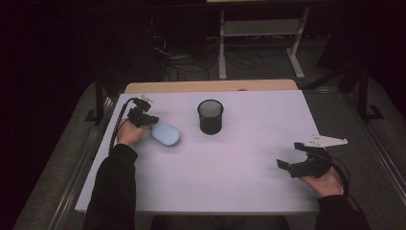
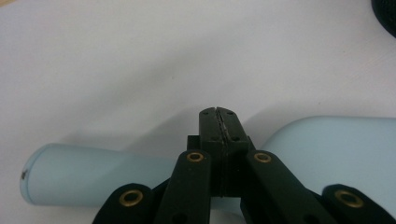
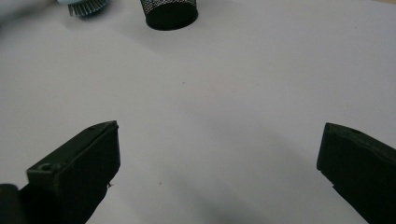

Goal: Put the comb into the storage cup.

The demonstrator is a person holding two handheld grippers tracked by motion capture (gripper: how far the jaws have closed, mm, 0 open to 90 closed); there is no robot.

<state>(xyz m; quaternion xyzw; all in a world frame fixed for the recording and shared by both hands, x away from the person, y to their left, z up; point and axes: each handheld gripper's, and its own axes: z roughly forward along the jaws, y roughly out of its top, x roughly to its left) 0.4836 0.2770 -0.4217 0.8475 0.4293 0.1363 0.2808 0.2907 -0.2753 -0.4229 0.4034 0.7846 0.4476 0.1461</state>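
A light blue hairbrush (image 1: 166,133) lies flat on the white table (image 1: 220,167), left of centre. My left gripper (image 1: 153,120) sits at the brush's left end, its jaws pressed together with nothing between them. In the left gripper view the shut tips (image 2: 218,113) hang over the brush's narrow neck, with the handle (image 2: 70,175) to the left and the wide head (image 2: 336,149) to the right. My right gripper (image 1: 289,154) rests near the table's right front, jaws wide apart and empty (image 3: 219,140). The brush's bristles (image 3: 86,8) show far off in the right gripper view.
A black mesh cup (image 1: 210,116) stands upright behind the table's centre, also at the top of the right gripper view (image 3: 169,11). A wooden strip (image 1: 210,86) runs along the table's far edge. Cables and a metal frame lie on the dark floor beyond.
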